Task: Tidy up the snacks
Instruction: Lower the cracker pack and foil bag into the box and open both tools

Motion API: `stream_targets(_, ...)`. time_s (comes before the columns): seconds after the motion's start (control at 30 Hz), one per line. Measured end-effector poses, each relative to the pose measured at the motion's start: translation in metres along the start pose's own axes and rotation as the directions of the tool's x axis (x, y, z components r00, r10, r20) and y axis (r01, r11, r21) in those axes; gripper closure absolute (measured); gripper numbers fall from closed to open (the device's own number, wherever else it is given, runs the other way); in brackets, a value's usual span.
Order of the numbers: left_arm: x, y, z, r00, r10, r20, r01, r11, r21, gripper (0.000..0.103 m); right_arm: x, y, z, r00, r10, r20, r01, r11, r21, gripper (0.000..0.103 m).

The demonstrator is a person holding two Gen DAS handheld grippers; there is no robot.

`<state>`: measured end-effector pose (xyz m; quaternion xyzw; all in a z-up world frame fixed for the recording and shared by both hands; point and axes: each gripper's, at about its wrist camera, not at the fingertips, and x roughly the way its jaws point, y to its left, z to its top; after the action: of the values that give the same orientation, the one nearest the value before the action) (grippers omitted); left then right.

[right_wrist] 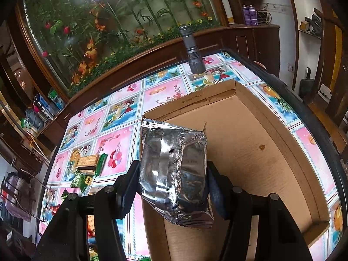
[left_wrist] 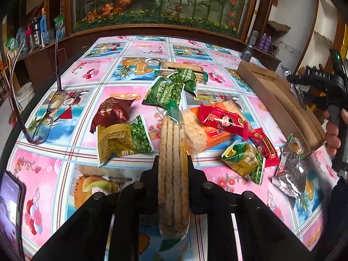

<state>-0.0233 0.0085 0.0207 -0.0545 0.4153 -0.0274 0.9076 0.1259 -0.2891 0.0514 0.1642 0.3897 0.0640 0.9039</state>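
My left gripper [left_wrist: 173, 159] is shut on a clear pack of round crackers [left_wrist: 173, 174] and holds it above the table. Beyond it lie scattered snacks: green pea packets [left_wrist: 165, 91], a brown packet [left_wrist: 113, 113], a yellow-green pea packet [left_wrist: 124, 139], an orange cracker pack [left_wrist: 208, 128], red candy packets [left_wrist: 224, 119] and a silver packet [left_wrist: 291, 171]. My right gripper [right_wrist: 173, 167] is shut on a silver foil packet [right_wrist: 174, 174], held over the near left corner of the open cardboard box [right_wrist: 250, 143]. The box is otherwise empty. The right gripper also shows in the left wrist view [left_wrist: 322, 87].
The table has a pink and blue fruit-pattern cloth [left_wrist: 87, 69]. Eyeglasses [left_wrist: 50, 113] lie at its left edge, a phone [left_wrist: 10, 206] at the near left. A grey flashlight [right_wrist: 192, 50] stands behind the box. A wooden cabinet with a plant display [left_wrist: 156, 6] runs behind the table.
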Motion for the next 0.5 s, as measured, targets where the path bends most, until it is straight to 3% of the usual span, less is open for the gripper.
stream_targets(0.17,0.000,-0.002,0.003,1.000,0.006,-0.019,-0.006,1.000,-0.009,0.085,-0.002,-0.001,0.000,1.000,0.007,0.002,-0.007,1.000,0.006,0.040)
stream_targets(0.5,-0.017,-0.001,0.015,0.997,-0.078,0.006,0.078,0.995,-0.062,0.085,-0.005,-0.002,0.002,1.000,0.007,0.014,-0.007,1.000,0.013,0.040)
